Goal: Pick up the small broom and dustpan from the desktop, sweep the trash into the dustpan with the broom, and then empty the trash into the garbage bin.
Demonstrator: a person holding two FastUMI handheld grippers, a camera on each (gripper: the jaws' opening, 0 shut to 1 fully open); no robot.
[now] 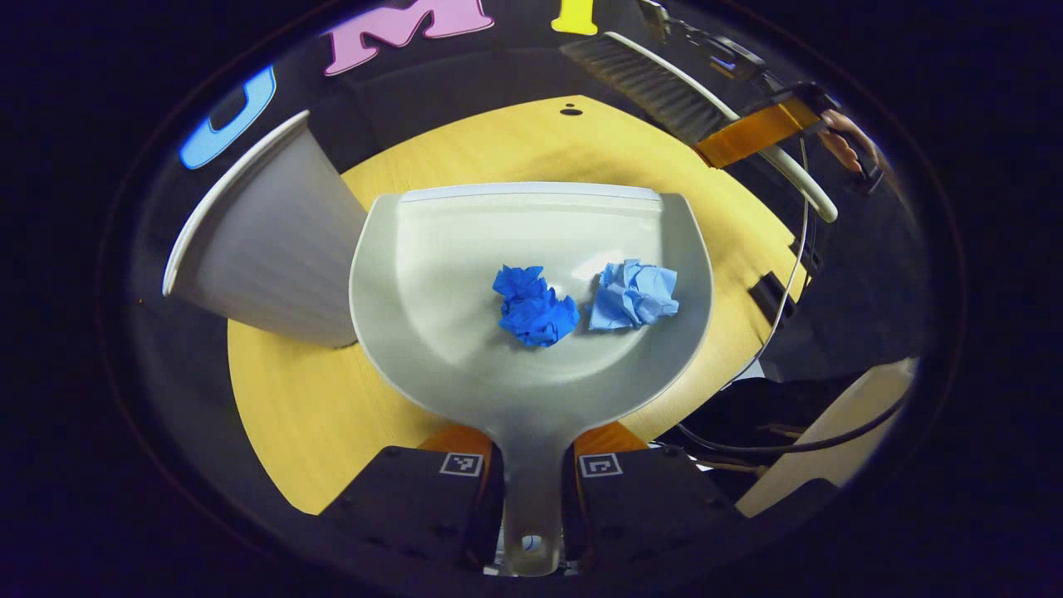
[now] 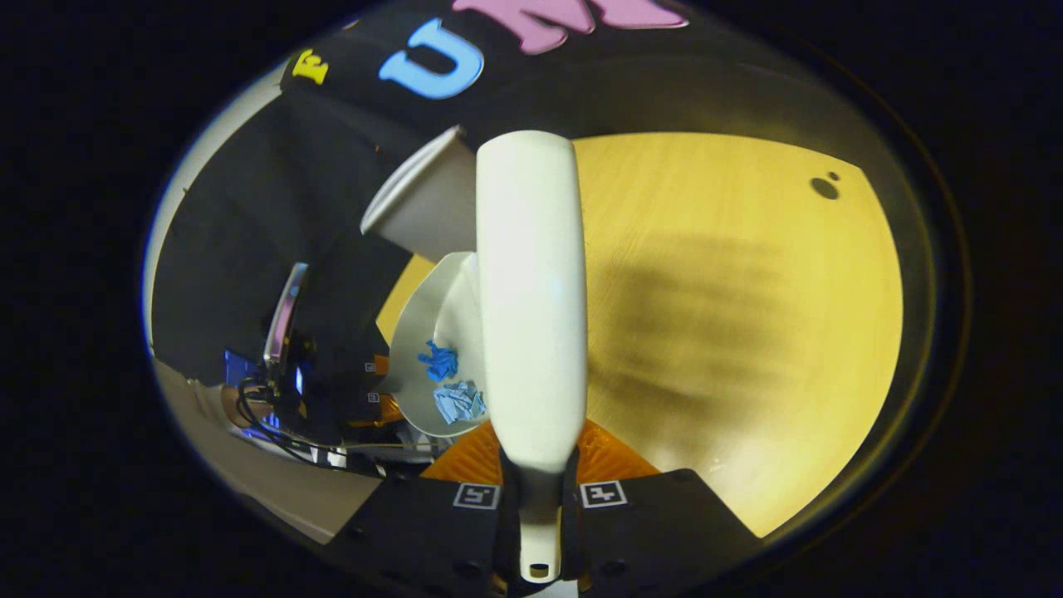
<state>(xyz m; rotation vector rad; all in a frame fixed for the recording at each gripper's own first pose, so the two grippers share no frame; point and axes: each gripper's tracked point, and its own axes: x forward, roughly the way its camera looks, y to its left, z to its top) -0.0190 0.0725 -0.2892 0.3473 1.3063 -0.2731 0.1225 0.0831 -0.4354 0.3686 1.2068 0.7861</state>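
A pale grey dustpan [image 1: 465, 249] hangs just above the wooden desktop [image 1: 332, 415]. My left gripper [image 1: 531, 448] is shut on its handle. In the pan lie a dark blue paper ball [image 1: 534, 306] and a light blue paper ball [image 1: 634, 294]. The white garbage bin [image 1: 266, 241] stands right beside the pan's left side. Far off at the upper right, the broom [image 1: 656, 83] is lifted off the desk in my right gripper [image 1: 751, 133]. In the right gripper view, my right gripper [image 2: 538, 465] is shut on the white broom [image 2: 531, 316], with the dustpan [image 2: 432, 316] and bin [image 2: 419, 203] to its left.
A hand [image 1: 843, 141] holds the right gripper. Cables [image 1: 789, 274] hang past the desk's right edge. A small dark hole [image 2: 825, 188] marks the desk's far corner. Bare desktop [image 2: 731, 332] spreads to the right of the broom.
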